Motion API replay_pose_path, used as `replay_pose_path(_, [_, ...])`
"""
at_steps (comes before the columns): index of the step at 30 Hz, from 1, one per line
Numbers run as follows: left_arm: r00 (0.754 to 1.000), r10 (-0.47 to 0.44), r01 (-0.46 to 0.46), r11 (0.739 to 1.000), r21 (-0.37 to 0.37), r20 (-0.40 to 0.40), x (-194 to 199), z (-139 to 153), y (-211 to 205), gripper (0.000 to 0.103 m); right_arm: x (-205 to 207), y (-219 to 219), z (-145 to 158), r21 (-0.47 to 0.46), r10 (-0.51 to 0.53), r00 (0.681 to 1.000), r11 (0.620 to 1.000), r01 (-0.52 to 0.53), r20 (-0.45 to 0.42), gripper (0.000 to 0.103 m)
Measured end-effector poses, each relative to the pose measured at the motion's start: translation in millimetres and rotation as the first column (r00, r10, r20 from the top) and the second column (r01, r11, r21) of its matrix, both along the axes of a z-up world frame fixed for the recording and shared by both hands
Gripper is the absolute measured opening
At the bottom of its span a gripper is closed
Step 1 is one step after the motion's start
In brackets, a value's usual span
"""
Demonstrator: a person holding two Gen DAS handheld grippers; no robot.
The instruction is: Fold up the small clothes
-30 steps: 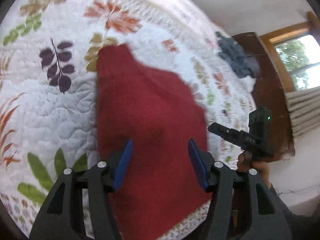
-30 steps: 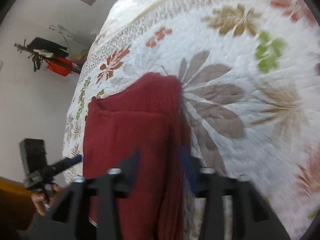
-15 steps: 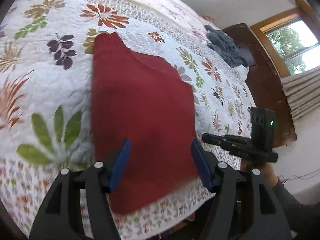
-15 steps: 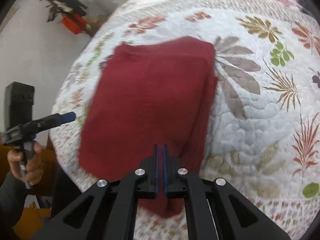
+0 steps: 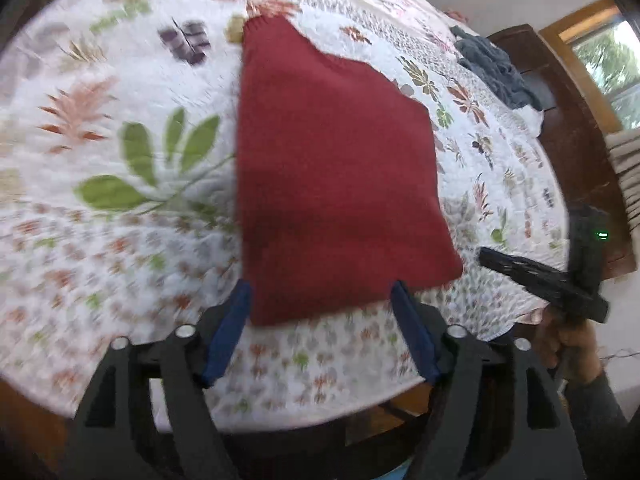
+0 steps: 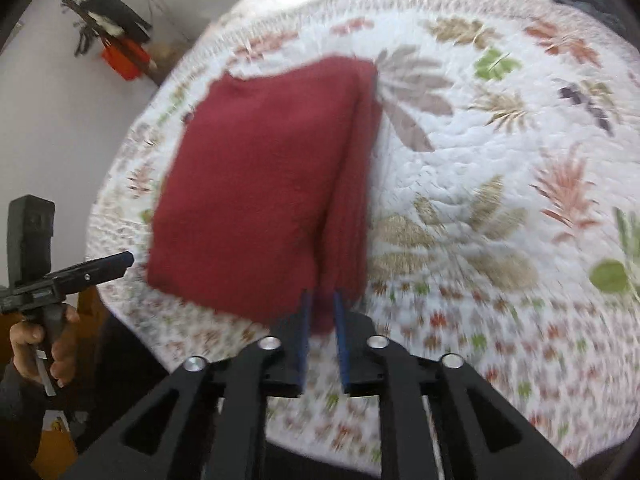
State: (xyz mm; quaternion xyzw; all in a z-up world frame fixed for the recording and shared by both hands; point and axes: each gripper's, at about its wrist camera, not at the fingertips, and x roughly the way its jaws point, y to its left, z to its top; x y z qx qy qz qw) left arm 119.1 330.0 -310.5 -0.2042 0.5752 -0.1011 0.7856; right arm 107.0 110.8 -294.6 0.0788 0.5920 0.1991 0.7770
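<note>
Red knit garment (image 5: 336, 168) lies folded flat on the quilted bed (image 5: 120, 240); compared with half a second ago, the right hand-held gripper (image 6: 320, 312) has parted from fully closed to a narrow gap, so the fold looks released. Near right corner sits just at its fingertips. Left hand-held gripper (image 5: 324, 304) is wide and empty, with the near hem just ahead between its fingers.

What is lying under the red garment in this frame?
The floral quilt lies under the red garment, showing all around it. The quilt directly beneath, and the garment's inner folded layers, are covered.
</note>
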Motion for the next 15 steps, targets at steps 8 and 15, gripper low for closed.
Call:
replay_pose_path(8, [0.994, 0.052, -0.079, 0.951, 0.3, 0.096, -95, 78, -21, 0.097, -85, 13, 62, -0.176, -0.06, 0.99, 0.981, 0.082, 0.126, 0.094])
replay_pose_path(15, [0.983, 0.095, -0.156, 0.88, 0.448, 0.156, -145, 152, -33, 0.098, -134, 37, 143, -0.35, -0.068, 0.965, 0.923, 0.158, 0.255, 0.099])
